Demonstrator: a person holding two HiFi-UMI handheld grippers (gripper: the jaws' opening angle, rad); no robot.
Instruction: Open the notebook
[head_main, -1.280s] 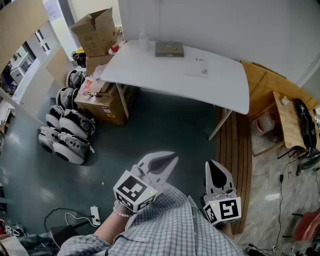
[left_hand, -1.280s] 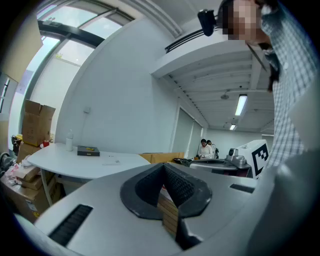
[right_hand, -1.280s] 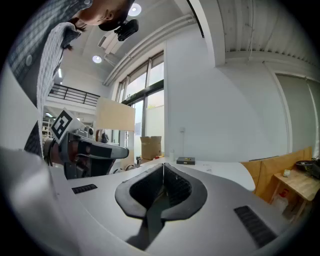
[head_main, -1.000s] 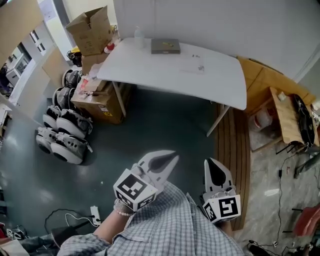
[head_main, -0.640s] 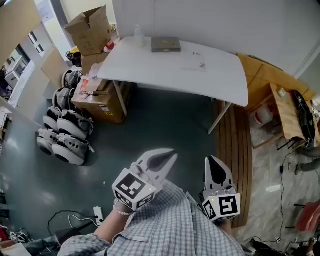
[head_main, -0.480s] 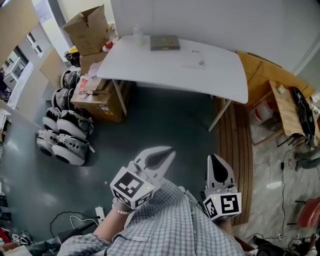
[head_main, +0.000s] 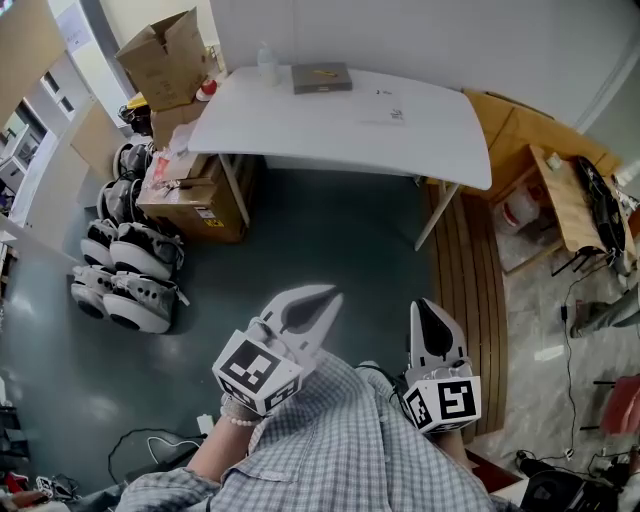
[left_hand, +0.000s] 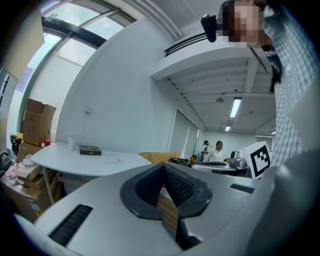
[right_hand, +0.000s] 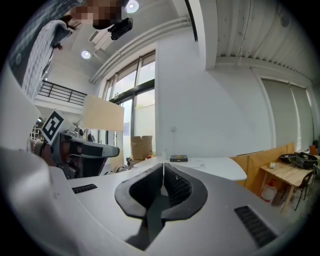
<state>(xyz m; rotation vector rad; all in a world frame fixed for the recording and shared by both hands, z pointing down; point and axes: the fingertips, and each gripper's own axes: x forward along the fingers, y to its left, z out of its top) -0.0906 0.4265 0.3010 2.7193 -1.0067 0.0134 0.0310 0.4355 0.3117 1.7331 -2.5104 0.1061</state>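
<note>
A dark grey notebook (head_main: 321, 77) lies closed at the far side of a white table (head_main: 440, 130), well ahead of me across the floor. It also shows small in the left gripper view as the notebook (left_hand: 90, 150) and in the right gripper view as the notebook (right_hand: 178, 158). My left gripper (head_main: 325, 297) is held near my body, jaws together, nothing between them. My right gripper (head_main: 428, 306) is beside it, also shut and empty. Both point level toward the table, far from the notebook.
A clear bottle (head_main: 265, 62) stands left of the notebook. Cardboard boxes (head_main: 170, 60) and several stacked wheeled units (head_main: 130, 265) crowd the left of the table. Wooden panels (head_main: 520, 130), a small wooden table (head_main: 562, 205) and cables sit right. Dark floor lies between me and the table.
The table and notebook have shifted up and slightly left in the head view. Both grippers stay shut near my body, a little lower in the frame.
</note>
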